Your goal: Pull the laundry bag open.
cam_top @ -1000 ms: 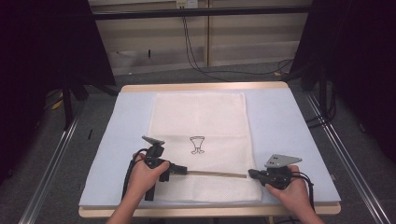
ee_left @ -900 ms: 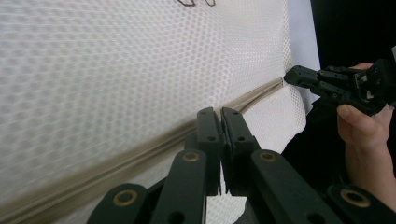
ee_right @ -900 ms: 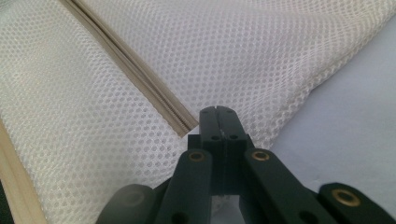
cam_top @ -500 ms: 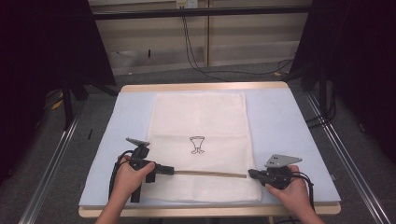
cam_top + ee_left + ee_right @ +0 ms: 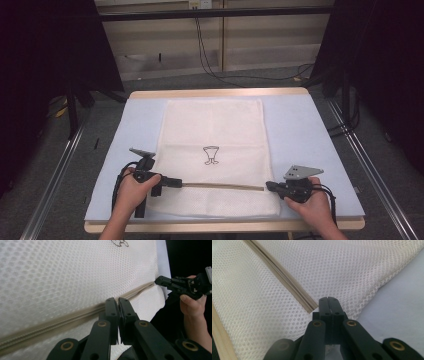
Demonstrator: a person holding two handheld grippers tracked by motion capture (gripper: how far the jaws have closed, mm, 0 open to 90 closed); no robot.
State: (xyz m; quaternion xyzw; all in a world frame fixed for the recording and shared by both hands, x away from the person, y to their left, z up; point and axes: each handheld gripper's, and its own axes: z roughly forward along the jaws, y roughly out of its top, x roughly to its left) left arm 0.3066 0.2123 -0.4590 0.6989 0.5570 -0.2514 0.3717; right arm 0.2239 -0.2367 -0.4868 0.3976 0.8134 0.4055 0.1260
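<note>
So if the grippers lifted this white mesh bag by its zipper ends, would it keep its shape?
Probably not. The mesh bag is thin open-weave fabric lying flat on the table, so it would likely sag between the left gripper and right gripper. It looks light. The zipper seems slightly firmer, but still bendable.

The high view looks forward and down from above. Each gripper view rides close behind its own jaws, facing the mesh bag (image 5: 212, 150); all share its zipper (image 5: 75, 315), beside both jaw tips.
</note>
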